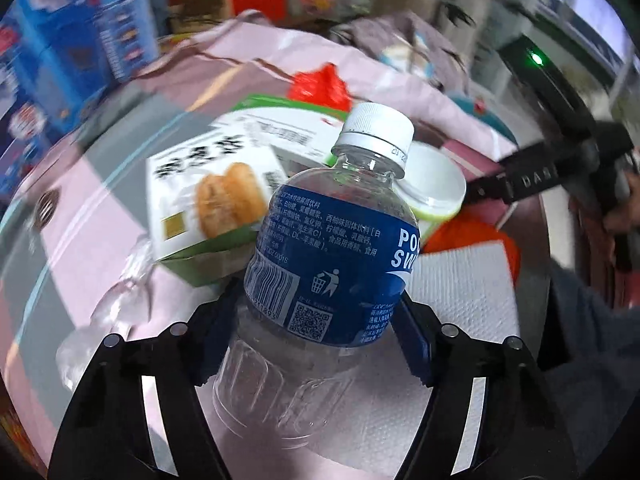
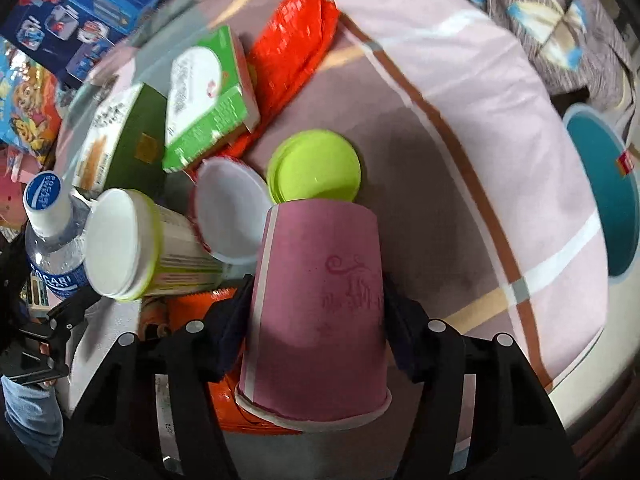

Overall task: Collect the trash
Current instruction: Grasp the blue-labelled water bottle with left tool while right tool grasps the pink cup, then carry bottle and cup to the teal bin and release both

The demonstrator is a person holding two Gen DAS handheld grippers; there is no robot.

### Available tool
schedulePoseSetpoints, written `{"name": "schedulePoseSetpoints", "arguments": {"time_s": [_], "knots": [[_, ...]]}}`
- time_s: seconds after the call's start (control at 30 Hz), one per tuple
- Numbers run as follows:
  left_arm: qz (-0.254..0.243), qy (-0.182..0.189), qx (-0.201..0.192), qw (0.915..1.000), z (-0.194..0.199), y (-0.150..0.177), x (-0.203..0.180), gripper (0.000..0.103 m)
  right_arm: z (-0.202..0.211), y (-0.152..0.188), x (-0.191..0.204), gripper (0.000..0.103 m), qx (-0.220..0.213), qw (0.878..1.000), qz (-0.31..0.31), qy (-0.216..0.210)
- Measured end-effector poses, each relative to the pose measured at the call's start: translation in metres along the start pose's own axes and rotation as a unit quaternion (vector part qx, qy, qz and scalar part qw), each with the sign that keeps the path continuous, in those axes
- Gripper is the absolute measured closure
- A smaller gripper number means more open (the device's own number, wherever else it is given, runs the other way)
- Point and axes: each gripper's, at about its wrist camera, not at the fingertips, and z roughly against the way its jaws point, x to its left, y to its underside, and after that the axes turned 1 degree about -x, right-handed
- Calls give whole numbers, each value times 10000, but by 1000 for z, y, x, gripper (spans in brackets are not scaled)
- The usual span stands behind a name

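A clear plastic bottle (image 1: pixel 332 232) with a blue label and white cap stands between the blue pads of my left gripper (image 1: pixel 316 332), which press on its sides just below the label. The same bottle (image 2: pixel 52 240) shows at the left edge of the right wrist view. My right gripper (image 2: pixel 316 320) is shut on an upside-down pink paper cup (image 2: pixel 320 300), one pad on each flank. Behind the cup lie a lime-green lid (image 2: pixel 316 168), a white tub (image 2: pixel 232 208) and a green-rimmed white cup (image 2: pixel 132 244) on its side.
Litter lies on a pink plaid bedsheet (image 2: pixel 460 92): a green-and-white box (image 2: pixel 208 100), a snack box (image 1: pixel 208 200), a red plastic bag (image 2: pixel 296 48), an orange wrapper (image 2: pixel 224 392), a paper towel (image 1: pixel 460 280) and clear film (image 1: pixel 116 304). A teal round object (image 2: pixel 612 200) sits right.
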Motion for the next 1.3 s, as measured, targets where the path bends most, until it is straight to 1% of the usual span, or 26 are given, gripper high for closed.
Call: {"name": "schedulePoseSetpoints", "arguments": {"time_s": [0.1, 0.2, 0.27, 0.43, 0.5, 0.53, 0.6, 0.67, 0.8, 0.93, 1.07, 1.13, 1.3], "knots": [[326, -250, -119, 9991, 14, -4, -1, 31, 12, -3, -5, 45, -188, 9998, -38, -79], [615, -486, -158, 9968, 29, -11, -1, 31, 24, -3, -13, 45, -296, 9993, -93, -229], [810, -526, -196, 9951, 38, -19, -2, 31, 36, -2, -21, 45, -430, 9986, -119, -300], [874, -406, -477, 9942, 59, -51, -26, 31, 66, -4, -49, 45, -836, 9951, -320, -408], [857, -245, -603, 9942, 64, -70, -43, 31, 78, -2, -66, 45, -985, 9933, -430, -424], [807, -126, -650, 9945, 64, -81, -55, 31, 84, -1, -77, 45, -1064, 9921, -501, -428], [711, -8, -720, 9949, 62, -98, -76, 31, 99, 0, -107, 45, -1272, 9885, -709, -400], [592, 161, -734, 9954, 51, -119, -102, 31, 110, 1, -134, 45, -1448, 9850, -885, -314], [430, 543, -578, 9959, 16, -157, -152, 31, 131, 7, -197, 45, -1740, 9760, -1303, -113], [286, 919, -292, 9949, -34, -191, -204, 31, 146, 19, -270, 45, -1931, 9625, -1903, 100], [148, 1192, 39, 9928, -87, -218, -249, 31, 150, 32, -331, 45, -1979, 9491, -2440, 250], [29, 1289, 176, 9915, -111, -230, -269, 31, 147, 36, -352, 45, -1939, 9449, -2613, 342], [-104, 1557, 487, 9866, -164, -255, -304, 31, 130, 38, -381, 45, -1761, 9417, -2839, 404]]}}
